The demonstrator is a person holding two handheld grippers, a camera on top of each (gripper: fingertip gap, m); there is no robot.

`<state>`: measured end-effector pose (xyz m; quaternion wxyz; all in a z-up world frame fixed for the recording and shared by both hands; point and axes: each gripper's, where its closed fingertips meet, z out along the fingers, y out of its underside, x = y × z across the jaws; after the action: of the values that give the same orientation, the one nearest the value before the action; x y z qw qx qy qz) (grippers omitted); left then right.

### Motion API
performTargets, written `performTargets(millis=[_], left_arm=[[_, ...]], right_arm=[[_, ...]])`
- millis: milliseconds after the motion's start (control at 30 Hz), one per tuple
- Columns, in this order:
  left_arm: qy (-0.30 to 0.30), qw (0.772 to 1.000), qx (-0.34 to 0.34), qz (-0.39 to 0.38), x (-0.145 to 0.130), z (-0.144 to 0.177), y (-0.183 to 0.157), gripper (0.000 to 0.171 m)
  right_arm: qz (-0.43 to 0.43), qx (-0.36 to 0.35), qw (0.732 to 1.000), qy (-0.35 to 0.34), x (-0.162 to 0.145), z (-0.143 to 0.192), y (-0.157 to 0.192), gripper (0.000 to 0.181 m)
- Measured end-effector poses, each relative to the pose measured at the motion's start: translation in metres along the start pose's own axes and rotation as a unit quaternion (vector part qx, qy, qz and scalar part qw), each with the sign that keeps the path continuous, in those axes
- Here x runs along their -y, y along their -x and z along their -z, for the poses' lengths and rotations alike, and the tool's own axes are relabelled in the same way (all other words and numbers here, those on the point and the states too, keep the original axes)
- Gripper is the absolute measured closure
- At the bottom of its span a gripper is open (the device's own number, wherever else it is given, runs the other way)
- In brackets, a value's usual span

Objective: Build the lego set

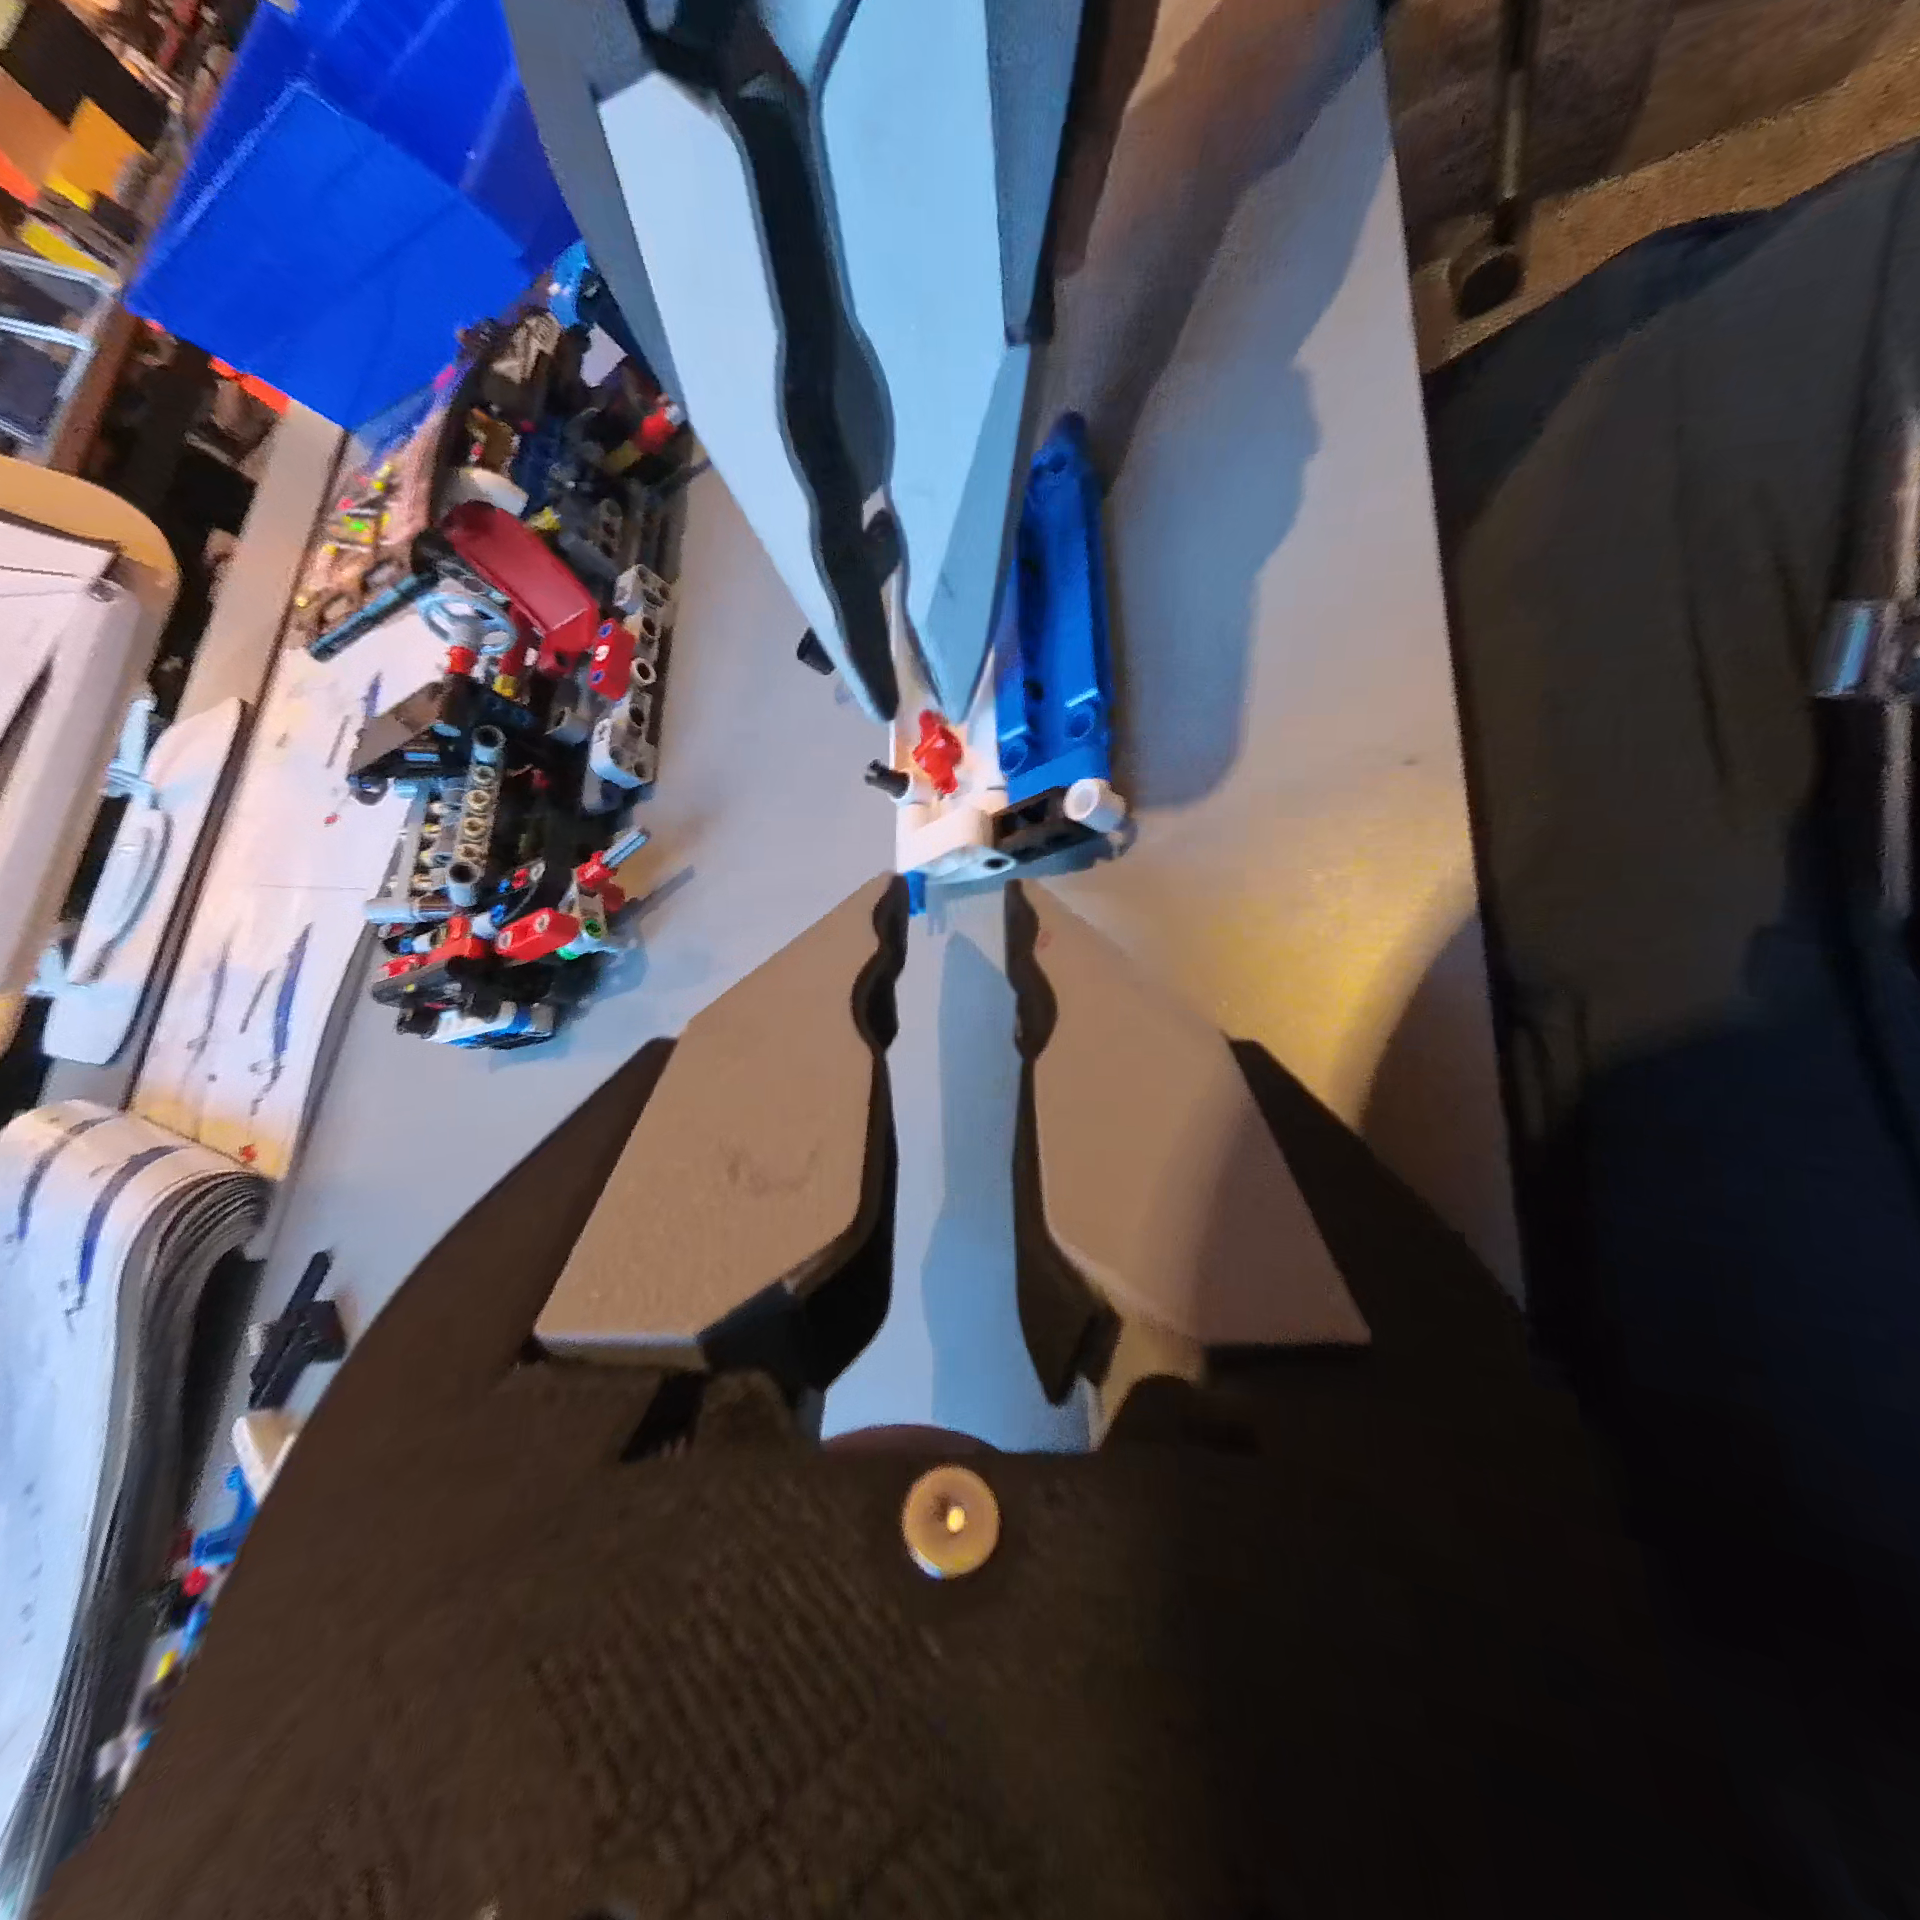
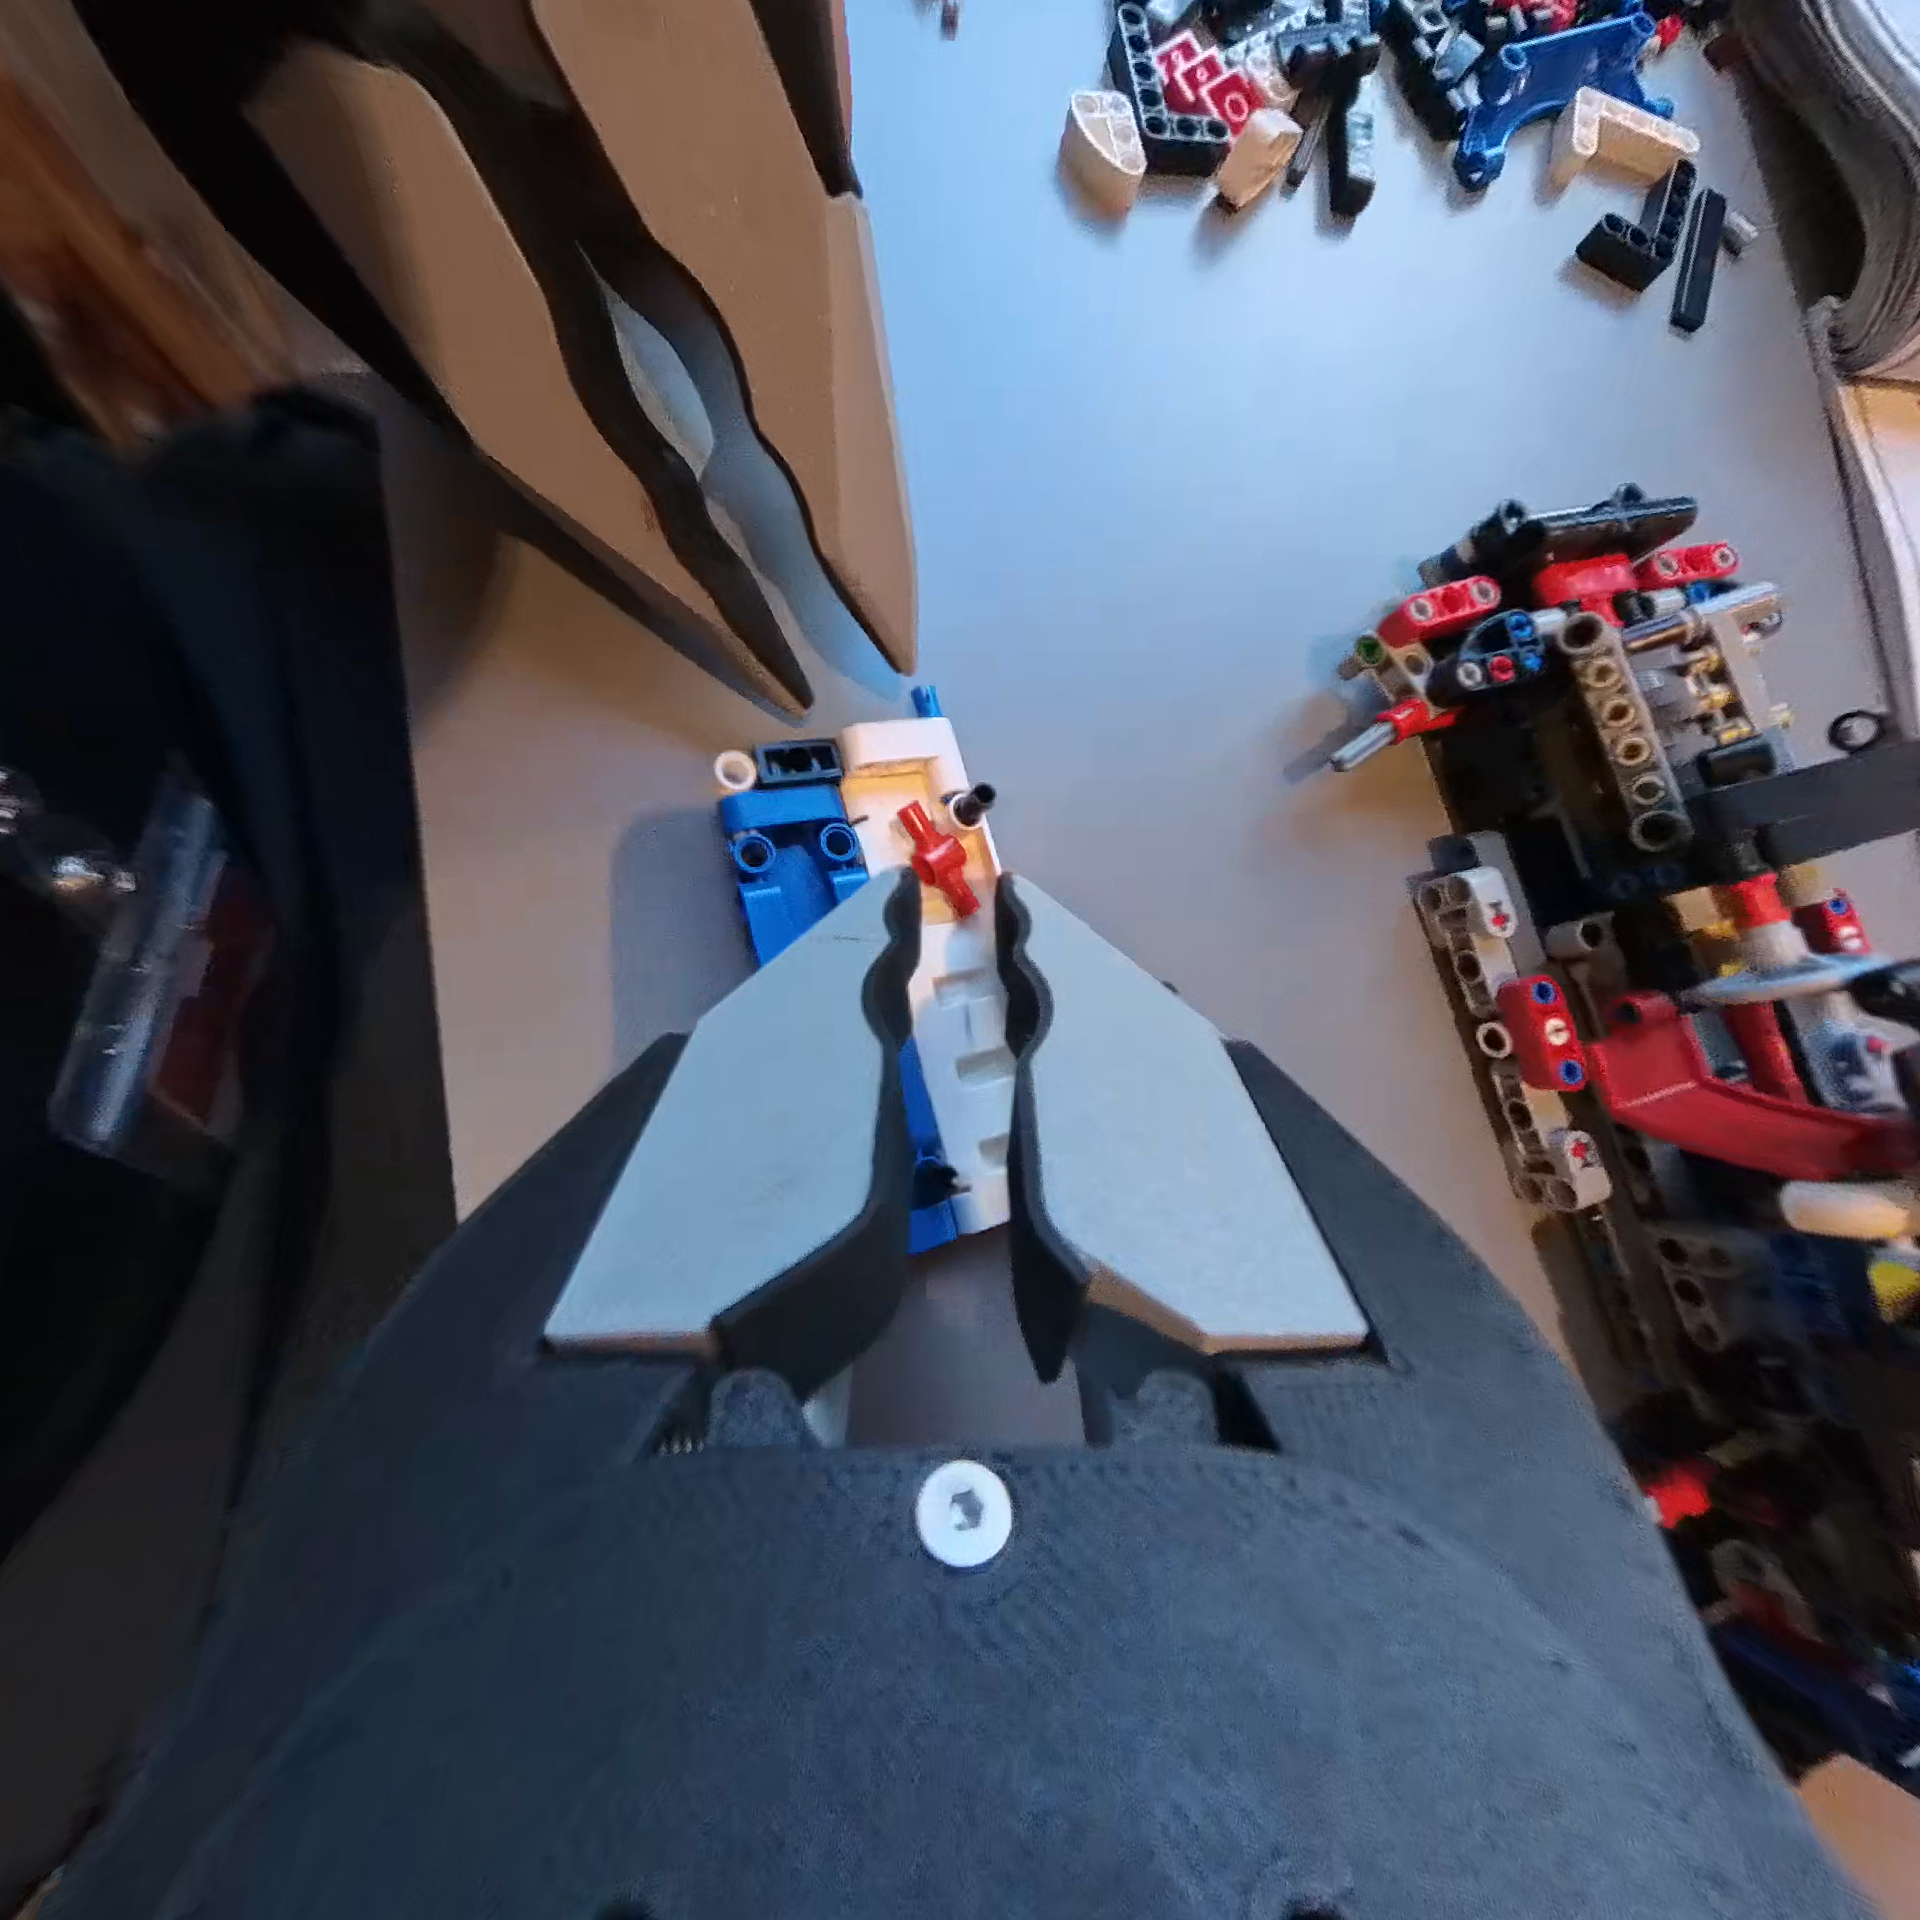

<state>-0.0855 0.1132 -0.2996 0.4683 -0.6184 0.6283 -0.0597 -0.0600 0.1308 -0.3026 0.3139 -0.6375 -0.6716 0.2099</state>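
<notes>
A small sub-assembly lies on the table near its edge: a white panel (image 2: 961, 1049) joined to a blue panel (image 2: 795, 862), with a red connector (image 2: 940, 857) and a black pin (image 2: 971, 802) on top. My right gripper (image 2: 954, 888) is shut on the white panel, one finger on each long side. My left gripper (image 1: 958, 904) is open and empty, its tips just short of the sub-assembly's end (image 1: 977, 821). In the left wrist view the right gripper (image 1: 925, 712) comes in from the top beside the blue panel (image 1: 1060, 623). In the right wrist view the left gripper (image 2: 857, 691) shows at upper left.
A partly built car chassis (image 2: 1662, 883) in black, red and grey lies to the right, also seen in the left wrist view (image 1: 520, 779). Loose pieces (image 2: 1351, 104) lie farther off. A booklet (image 1: 104, 1299) and blue bin (image 1: 343, 208) stand beyond. A person's dark clothing (image 1: 1714, 935) is at the table edge. There is about 4 cm between the tips of the two grippers.
</notes>
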Motion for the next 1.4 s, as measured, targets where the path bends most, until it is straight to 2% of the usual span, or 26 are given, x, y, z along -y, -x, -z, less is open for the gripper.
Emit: performTargets(millis=[67,167,300,433,633,833,967,1100,1267,1400], left_arm=[[0.018,1.0,-0.012,0.004,-0.004,-0.004,-0.002,0.156],[0.027,0.999,-0.026,0.008,-0.006,-0.007,-0.004,0.167],[0.027,0.999,-0.024,0.004,-0.005,-0.008,-0.004,0.168],[0.027,0.999,-0.025,0.005,-0.005,-0.008,-0.004,0.168],[0.022,1.0,-0.02,0.004,-0.004,-0.006,-0.003,0.163],[-0.023,1.0,0.019,0.006,0.008,0.008,0.008,0.153],[-0.065,0.996,0.048,0.021,0.029,0.015,0.018,0.153],[-0.081,0.995,0.057,0.032,0.033,0.017,0.021,0.155],[-0.103,0.992,0.019,0.065,0.034,0.02,0.015,0.165],[-0.121,0.989,0.002,0.08,0.037,0.023,0.013,0.165]], right_arm=[[0.02,-0.012,1.0,0.01,0.0,-0.003,0.0,0.167],[0.039,-0.023,0.999,0.016,0.003,-0.006,0.001,0.167],[0.063,-0.024,0.998,0.015,0.004,-0.008,0.002,0.175],[0.106,-0.065,0.992,0.02,0.004,-0.007,-0.003,0.176],[0.079,-0.061,0.995,-0.017,0.012,0.006,-0.005,0.178],[0.022,0.008,0.991,-0.134,0.036,0.024,0.004,0.177],[-0.048,0.067,0.983,-0.163,0.044,0.021,0.008,0.178],[-0.108,0.123,0.968,-0.193,0.054,0.021,0.014,0.178],[-0.106,0.15,0.962,-0.203,0.056,0.02,0.021,0.178],[-0.119,0.169,0.956,-0.208,0.058,0.019,0.024,0.178]])
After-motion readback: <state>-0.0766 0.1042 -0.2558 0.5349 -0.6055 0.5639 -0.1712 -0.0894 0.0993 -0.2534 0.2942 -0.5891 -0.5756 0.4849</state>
